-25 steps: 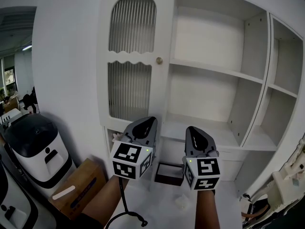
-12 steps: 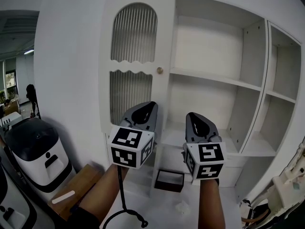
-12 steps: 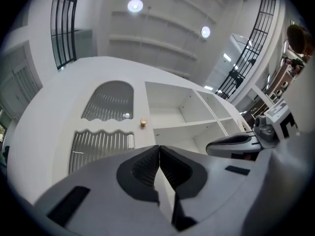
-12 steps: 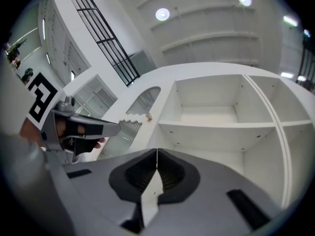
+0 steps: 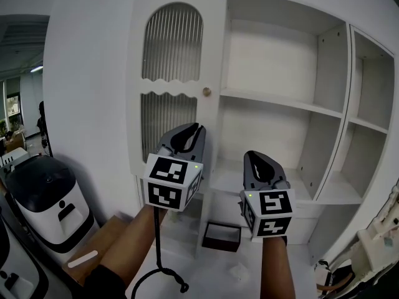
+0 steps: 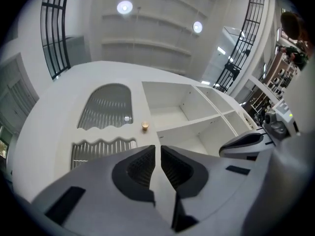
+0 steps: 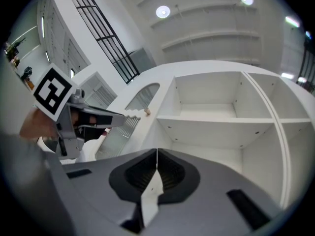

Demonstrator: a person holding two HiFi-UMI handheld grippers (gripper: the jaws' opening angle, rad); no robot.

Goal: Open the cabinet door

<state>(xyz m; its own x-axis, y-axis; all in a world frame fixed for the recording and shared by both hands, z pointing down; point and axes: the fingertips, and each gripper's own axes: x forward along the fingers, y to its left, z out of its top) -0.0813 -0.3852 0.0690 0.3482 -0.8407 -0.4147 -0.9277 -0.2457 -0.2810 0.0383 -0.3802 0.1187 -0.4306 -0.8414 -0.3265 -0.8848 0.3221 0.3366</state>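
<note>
The white cabinet door (image 5: 215,55) has two ribbed glass panels and a small brass knob (image 5: 206,91). It stands flat at the left of the open shelves (image 5: 280,98). My left gripper (image 5: 189,131) is below the knob and short of the door, touching nothing. Its jaws have just parted to a thin slit, with nothing between them. My right gripper (image 5: 259,159) hangs lower in front of the shelves, shut and empty. The left gripper view has the knob (image 6: 145,126) just above the jaw tips (image 6: 158,147). The right gripper view shows the knob (image 7: 146,111) beyond the left gripper (image 7: 101,116).
A black and white machine (image 5: 47,189) stands on the floor at the left, with a cardboard box (image 5: 103,242) beside it. A small dark box (image 5: 221,235) lies at the cabinet's foot. A black cable (image 5: 159,260) hangs from my left arm.
Both grippers have risen toward the door, the left one further, and it has rolled slightly. The door has not moved.
</note>
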